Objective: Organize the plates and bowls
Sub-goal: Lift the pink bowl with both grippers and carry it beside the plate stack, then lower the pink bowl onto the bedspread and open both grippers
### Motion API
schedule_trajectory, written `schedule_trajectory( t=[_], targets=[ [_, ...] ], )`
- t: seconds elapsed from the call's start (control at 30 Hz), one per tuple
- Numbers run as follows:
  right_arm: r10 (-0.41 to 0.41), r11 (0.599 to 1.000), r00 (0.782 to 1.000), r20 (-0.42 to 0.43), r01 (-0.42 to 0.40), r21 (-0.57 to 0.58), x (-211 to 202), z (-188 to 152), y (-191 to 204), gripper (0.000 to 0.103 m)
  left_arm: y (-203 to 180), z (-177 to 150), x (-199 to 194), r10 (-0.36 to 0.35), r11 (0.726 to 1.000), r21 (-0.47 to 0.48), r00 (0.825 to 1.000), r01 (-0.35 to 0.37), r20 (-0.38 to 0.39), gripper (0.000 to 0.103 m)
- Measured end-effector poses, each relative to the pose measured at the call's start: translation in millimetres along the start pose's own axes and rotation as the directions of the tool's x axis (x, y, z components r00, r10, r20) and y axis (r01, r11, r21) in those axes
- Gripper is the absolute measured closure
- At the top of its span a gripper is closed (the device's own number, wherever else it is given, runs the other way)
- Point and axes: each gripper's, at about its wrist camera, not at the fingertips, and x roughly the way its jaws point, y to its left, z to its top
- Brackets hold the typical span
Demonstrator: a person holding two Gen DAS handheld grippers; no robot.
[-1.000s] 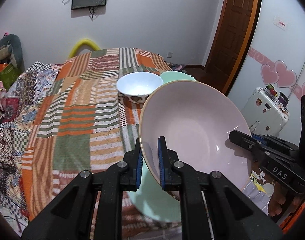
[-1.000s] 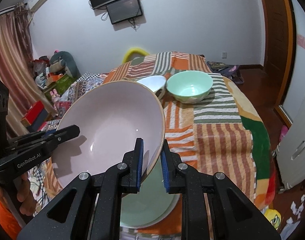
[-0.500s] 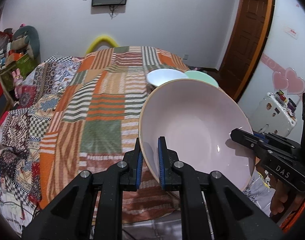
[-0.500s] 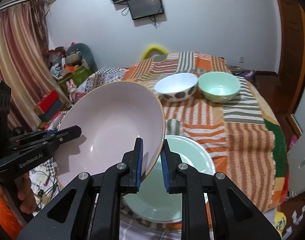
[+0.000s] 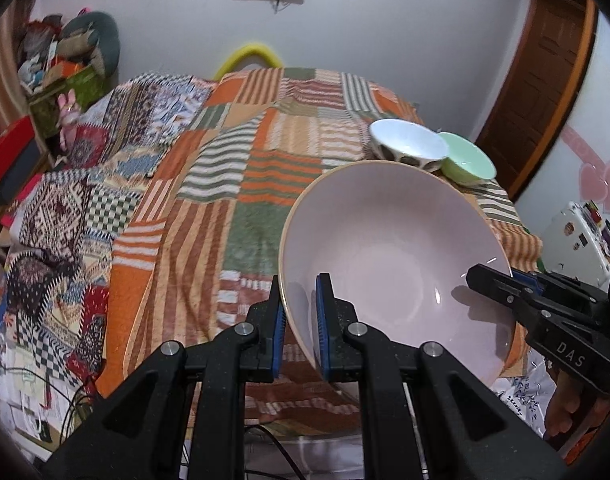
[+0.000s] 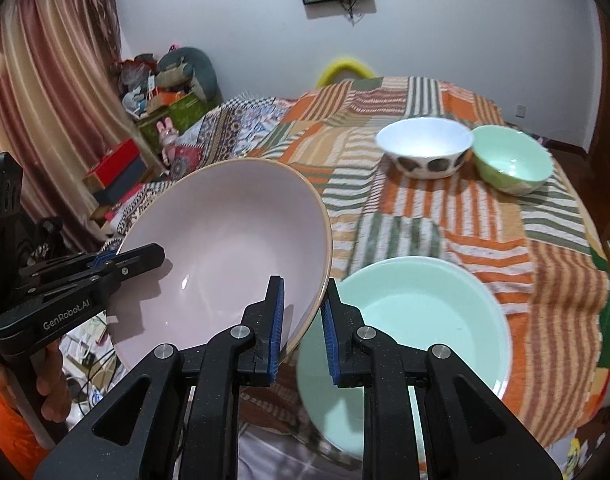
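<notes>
Both grippers clamp opposite rims of the pink bowl (image 6: 225,248), left gripper (image 5: 299,320) and right gripper (image 6: 303,320), having carried it left, clear of the green plate (image 6: 417,312) on the bench's near edge, likely toward a separate spot.

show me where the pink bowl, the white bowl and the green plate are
pink bowl (image 5: 389,256): left wrist view, inner wall.
white bowl (image 6: 425,140): right wrist view, inside, near the middle.
green plate (image 6: 425,320): right wrist view, bare centre.
</notes>
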Motion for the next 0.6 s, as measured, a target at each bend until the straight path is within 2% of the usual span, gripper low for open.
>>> schedule_trajectory(
  t=[0.43, 0.6],
  targets=[
    [0.017, 1.0, 0.989, -0.149, -0.02, -0.021, 60, -5, 16, 0.086, 41, -20, 54, 0.032, 0.997, -0.06, 0.99, -0.041, -0.139, 0.092],
    [0.014, 0.999, 0.983, -0.185, -0.02, -0.033, 78, -5, 18, 0.086, 55, -21, 72, 0.02, 0.994, -0.102, 0.985, -0.038, -0.171, 0.092]
  ],
)
